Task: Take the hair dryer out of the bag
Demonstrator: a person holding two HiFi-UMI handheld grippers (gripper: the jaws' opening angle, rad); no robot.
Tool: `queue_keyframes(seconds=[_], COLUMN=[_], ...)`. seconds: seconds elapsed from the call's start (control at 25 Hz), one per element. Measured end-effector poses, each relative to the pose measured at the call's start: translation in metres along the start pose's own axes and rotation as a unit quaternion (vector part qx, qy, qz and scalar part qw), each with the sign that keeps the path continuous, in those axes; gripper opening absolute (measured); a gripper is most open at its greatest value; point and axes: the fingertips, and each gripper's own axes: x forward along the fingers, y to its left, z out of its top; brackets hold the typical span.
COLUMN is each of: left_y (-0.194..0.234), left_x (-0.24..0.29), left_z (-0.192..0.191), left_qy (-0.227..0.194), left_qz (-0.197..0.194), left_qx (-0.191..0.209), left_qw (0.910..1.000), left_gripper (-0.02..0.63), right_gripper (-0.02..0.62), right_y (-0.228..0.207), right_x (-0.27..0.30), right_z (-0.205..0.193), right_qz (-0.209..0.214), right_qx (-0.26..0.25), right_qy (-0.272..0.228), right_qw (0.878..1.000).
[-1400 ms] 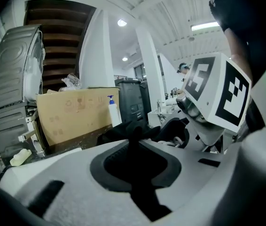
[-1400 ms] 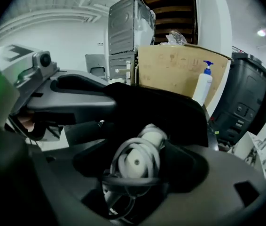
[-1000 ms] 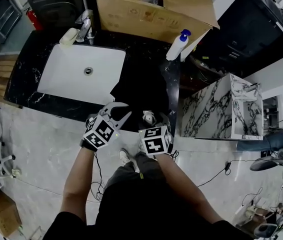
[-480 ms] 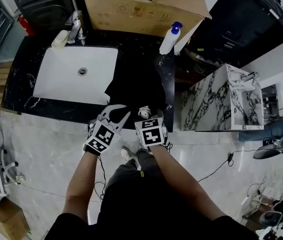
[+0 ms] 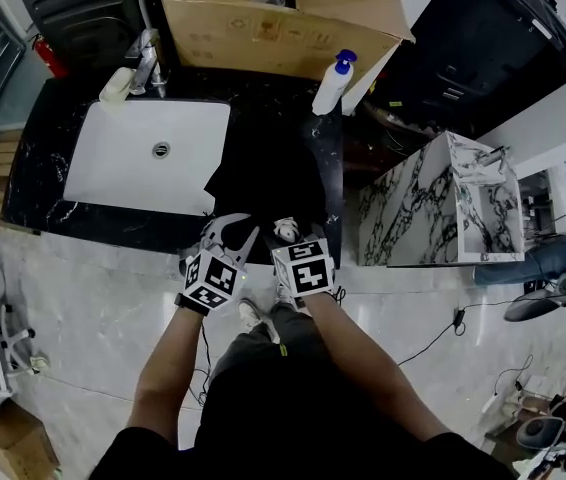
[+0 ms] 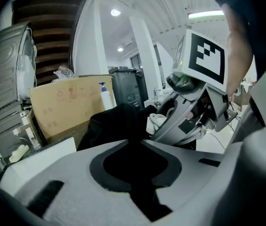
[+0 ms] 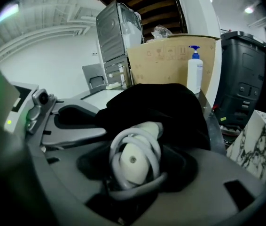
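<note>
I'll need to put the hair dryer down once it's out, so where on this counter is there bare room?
Bare counter runs between the sink and the spray bottle, behind the bag. A narrower strip lies left of the sink. The basin itself is bare. Crowded: the front edge, where the hair dryer pokes from the bag.

Black short-sleeved top (image 5: 263,423), grey trousers (image 5: 263,348), white shoe (image 5: 251,313), left gripper (image 5: 233,227) with pale grey curved jaws and a small green light, right gripper (image 5: 296,236) in matching grey, each bearing a black-and-white square-marker cube (image 5: 305,268).
</note>
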Motion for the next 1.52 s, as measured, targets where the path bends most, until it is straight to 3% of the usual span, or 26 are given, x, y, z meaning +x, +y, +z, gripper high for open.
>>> queue_keyframes(seconds=[0.28, 0.48, 0.88, 1.04, 1.52], left_y=[0.017, 0.041, 0.072, 0.085, 0.12], left_x=[0.002, 0.0, 0.004, 0.004, 0.019], left_z=[0.011, 0.021, 0.06, 0.081, 0.092], left_qy=[-0.011, -0.028, -0.055, -0.07, -0.083], left_qz=[0.025, 0.05, 0.053, 0.06, 0.063], left_qx=[-0.001, -0.038, -0.043, -0.063, -0.075], left_qw=[0.9996, 0.9976, 0.9962, 0.9938, 0.9917], left_gripper=[0.051, 0.051, 0.051, 0.049, 0.048], right_gripper=[0.255, 0.255, 0.255, 0.255, 0.255], right_y=[0.003, 0.007, 0.003, 0.003, 0.008], right_x=[-0.008, -0.012, -0.031, -0.042, -0.065], right_z=[0.004, 0.004, 0.001, -0.001, 0.007], right_qz=[0.025, 0.043, 0.062, 0.075, 0.105], right_qx=[0.003, -0.016, -0.051, -0.064, -0.085], right_qy=[-0.032, -0.044, -0.051, -0.051, -0.076], right_qw=[0.999, 0.998, 0.995, 0.994, 0.988])
